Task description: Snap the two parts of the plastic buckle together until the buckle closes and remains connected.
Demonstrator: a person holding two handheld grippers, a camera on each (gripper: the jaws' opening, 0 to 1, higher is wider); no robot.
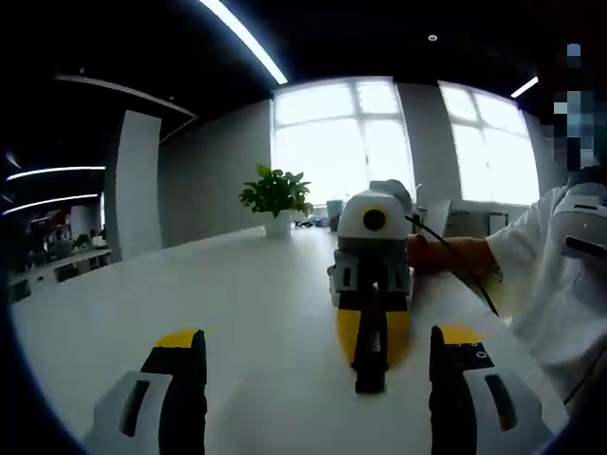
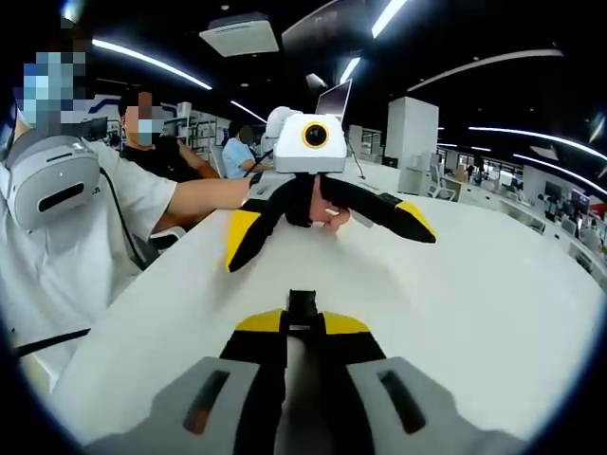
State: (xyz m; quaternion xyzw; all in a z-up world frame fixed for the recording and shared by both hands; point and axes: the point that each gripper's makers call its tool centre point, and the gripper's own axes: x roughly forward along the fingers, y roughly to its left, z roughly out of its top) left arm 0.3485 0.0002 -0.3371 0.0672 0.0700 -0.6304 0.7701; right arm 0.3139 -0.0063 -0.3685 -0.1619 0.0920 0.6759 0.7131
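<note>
Your left gripper (image 1: 311,384) is wide open in the left gripper view: jaws stand well apart w/ bare white table (image 1: 237,313) between them, nothing held. In the right gripper view the same gripper (image 2: 329,230) comes in from the left, its black-and-yellow jaws splayed out over the tabletop, your hand (image 2: 318,210) behind it.

Your right gripper (image 2: 303,327) is closed: jaws pressed together in the right gripper view, pinching a small black piece (image 2: 303,305) that sticks out just past the yellow tips. Looks like a buckle part, but too small to say which half. In the left gripper view that gripper (image 1: 371,365) faces you from across the table, jaws together, w/ the dark piece (image 1: 370,381) at its tip, low to the table surface; can't tell if touching.

Can't make out a second buckle part anywhere.

Further out: potted plant (image 1: 276,197) at the far table edge before bright windows (image 1: 343,142). Right gripper view shows an office w/ seated people (image 2: 245,152) behind, ceiling light strips (image 2: 152,62).
</note>
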